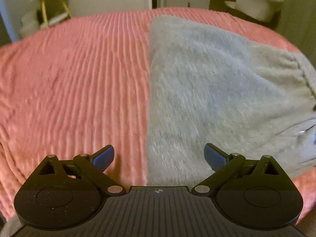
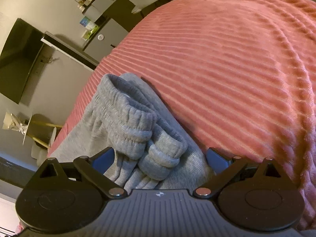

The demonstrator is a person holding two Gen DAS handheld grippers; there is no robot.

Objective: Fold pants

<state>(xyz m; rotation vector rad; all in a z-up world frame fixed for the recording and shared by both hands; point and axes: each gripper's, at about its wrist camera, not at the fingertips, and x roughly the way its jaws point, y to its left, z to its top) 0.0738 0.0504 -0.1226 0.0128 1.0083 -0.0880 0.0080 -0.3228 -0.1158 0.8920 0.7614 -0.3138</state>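
Observation:
Grey sweatpants point(image 1: 207, 90) lie folded on a pink ribbed bedspread point(image 1: 75, 83), with a straight fold edge running down the middle of the left wrist view. My left gripper point(image 1: 159, 157) hovers open over that edge, nothing between its blue pads point(image 1: 103, 158). In the right wrist view the ribbed ankle cuffs point(image 2: 138, 130) of the pants are stacked together. My right gripper point(image 2: 160, 158) is open, its blue fingers point(image 2: 216, 161) standing either side of the cuffs without closing on them.
The pink bedspread point(image 2: 237, 69) stretches wide to the right of the cuffs. Beyond the bed are a dark screen point(image 2: 17, 59), grey cabinets point(image 2: 106, 35), a gold-legged side table point(image 1: 51, 6) and a pale chair point(image 1: 256, 4).

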